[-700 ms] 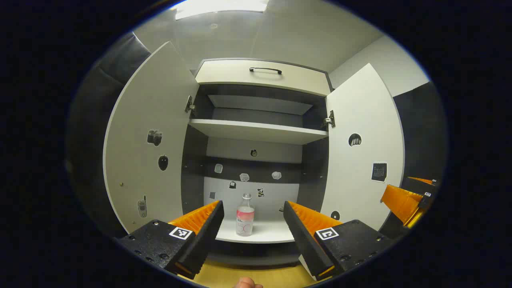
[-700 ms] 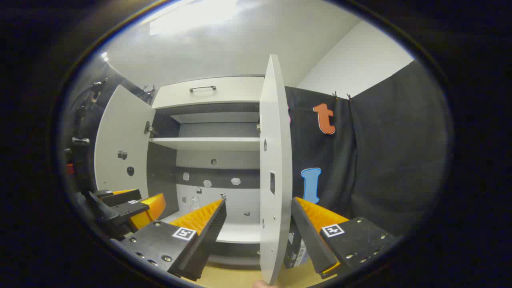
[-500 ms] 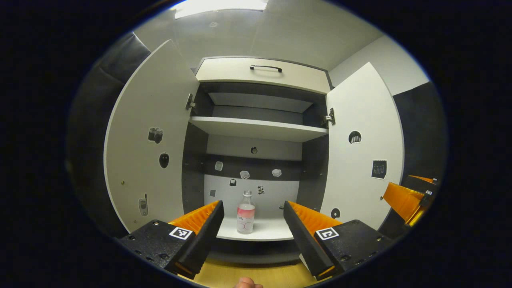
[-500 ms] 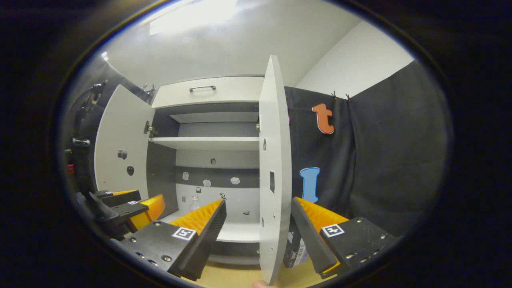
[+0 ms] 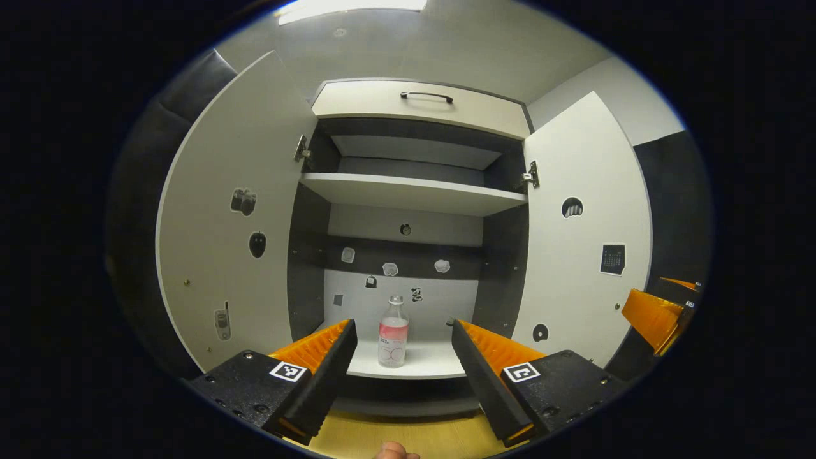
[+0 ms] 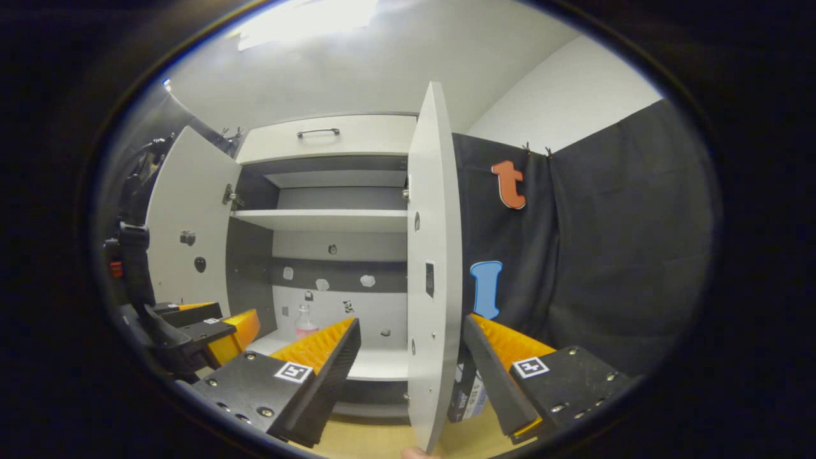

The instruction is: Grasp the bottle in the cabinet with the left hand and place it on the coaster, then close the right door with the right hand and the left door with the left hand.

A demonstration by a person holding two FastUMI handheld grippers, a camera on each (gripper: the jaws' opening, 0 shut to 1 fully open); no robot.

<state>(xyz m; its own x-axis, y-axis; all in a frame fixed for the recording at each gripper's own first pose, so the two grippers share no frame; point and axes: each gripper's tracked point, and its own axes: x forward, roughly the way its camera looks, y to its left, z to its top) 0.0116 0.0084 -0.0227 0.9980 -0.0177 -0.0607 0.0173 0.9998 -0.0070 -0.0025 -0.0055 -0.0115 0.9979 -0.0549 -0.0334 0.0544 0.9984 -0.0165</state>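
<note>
Currently, the bottle is standing upright on the cabinet's lower shelf, doors open; left gripper jaws are gaping apart, facing it; right gripper jaws are straddling the right door, apart.

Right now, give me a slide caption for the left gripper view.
Open left gripper lined up with the bottle standing on the cabinet's lower shelf, both doors open.

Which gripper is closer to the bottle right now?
Left. The left gripper faces the bottle head-on, open, short of the shelf. The right gripper straddles the right door edge, off to the bottle's right.
</note>
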